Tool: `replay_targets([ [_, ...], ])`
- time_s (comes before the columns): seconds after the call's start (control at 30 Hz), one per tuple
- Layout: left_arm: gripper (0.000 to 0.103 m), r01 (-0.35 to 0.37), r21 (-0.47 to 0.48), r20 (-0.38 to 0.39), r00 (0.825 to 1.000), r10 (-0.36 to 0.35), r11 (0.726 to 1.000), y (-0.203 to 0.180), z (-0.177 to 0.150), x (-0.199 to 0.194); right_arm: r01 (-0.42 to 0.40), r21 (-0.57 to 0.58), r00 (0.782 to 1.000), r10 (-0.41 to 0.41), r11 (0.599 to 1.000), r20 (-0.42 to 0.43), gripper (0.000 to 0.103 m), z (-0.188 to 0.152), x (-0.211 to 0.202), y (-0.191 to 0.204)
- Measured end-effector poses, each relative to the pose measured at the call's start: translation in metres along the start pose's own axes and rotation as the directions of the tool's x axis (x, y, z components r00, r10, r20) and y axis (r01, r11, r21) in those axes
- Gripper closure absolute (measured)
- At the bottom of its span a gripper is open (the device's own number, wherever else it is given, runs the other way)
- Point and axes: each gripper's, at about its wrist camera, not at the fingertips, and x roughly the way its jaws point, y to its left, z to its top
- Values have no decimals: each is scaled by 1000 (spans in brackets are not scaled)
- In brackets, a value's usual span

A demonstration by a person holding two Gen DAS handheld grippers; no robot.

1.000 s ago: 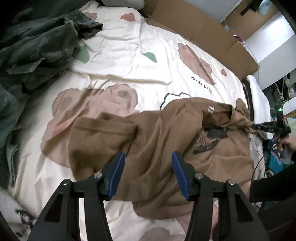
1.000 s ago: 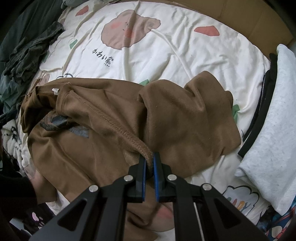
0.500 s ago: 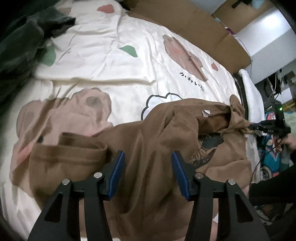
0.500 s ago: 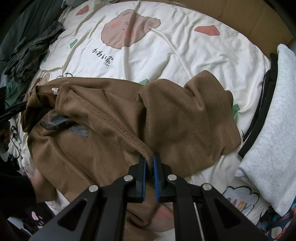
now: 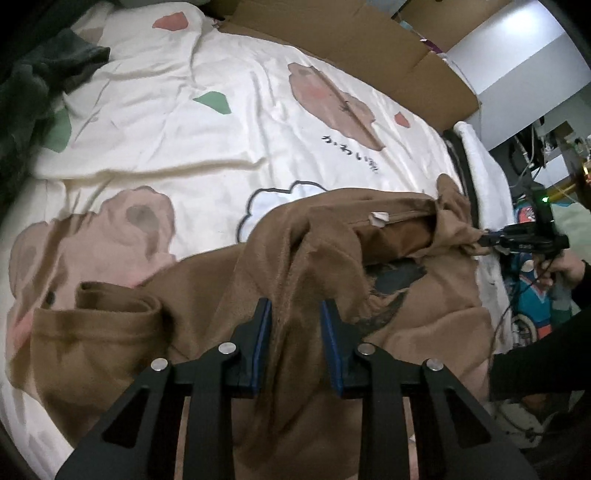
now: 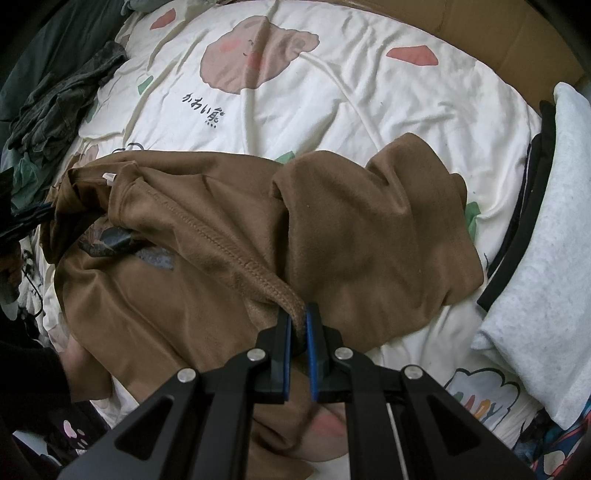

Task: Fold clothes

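Bear-print bedsheet (image 6: 332,92) carries brown shirt (image 6: 369,229), dark clothes (image 6: 62,99), grey pillow (image 6: 546,240).

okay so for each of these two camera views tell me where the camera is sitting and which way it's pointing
Left wrist: on the left gripper, looking across the brown shirt toward the right gripper and cardboard; its jaws straddle a fabric ridge, part open.
Right wrist: on the right gripper, looking across the shirt toward the dark clothes pile; jaws shut on the stitched hem.
Shared: the shirt, its white tag, the bear-print bedsheet.
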Motion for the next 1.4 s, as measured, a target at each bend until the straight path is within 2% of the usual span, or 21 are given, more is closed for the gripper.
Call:
replay_targets([
  [0.17, 76, -33, 28, 27, 999, 32, 999, -15, -1, -9, 0, -4, 1000, 0, 1000, -2, 96, 0, 0, 0],
  [0.53, 76, -15, -14, 27, 1000, 16, 1000, -25, -7, -10, -2, -8, 1000, 2, 1000, -7, 96, 1, 0, -1],
  [0.83, 76, 34, -55, -16, 999, -35, 998, -30, -29, 0, -3, -8, 1000, 3, 1000, -6, 96, 3, 1, -1],
  [1.17, 76, 157, -70, -56, 985, -161, 985, -40, -38, 17, -5, -5, 1000, 5, 1000, -10, 96, 4, 2, -2],
  [1.3, 76, 170, -90, -109, 978, -180, 981, -36, -43, 31, -5, -6, 1000, 5, 1000, -9, 96, 5, 3, -2],
  [1.4, 76, 165, -76, -112, 979, -173, 983, -36, -40, 26, -6, -6, 1000, 6, 1000, -9, 96, 3, 3, -2],
])
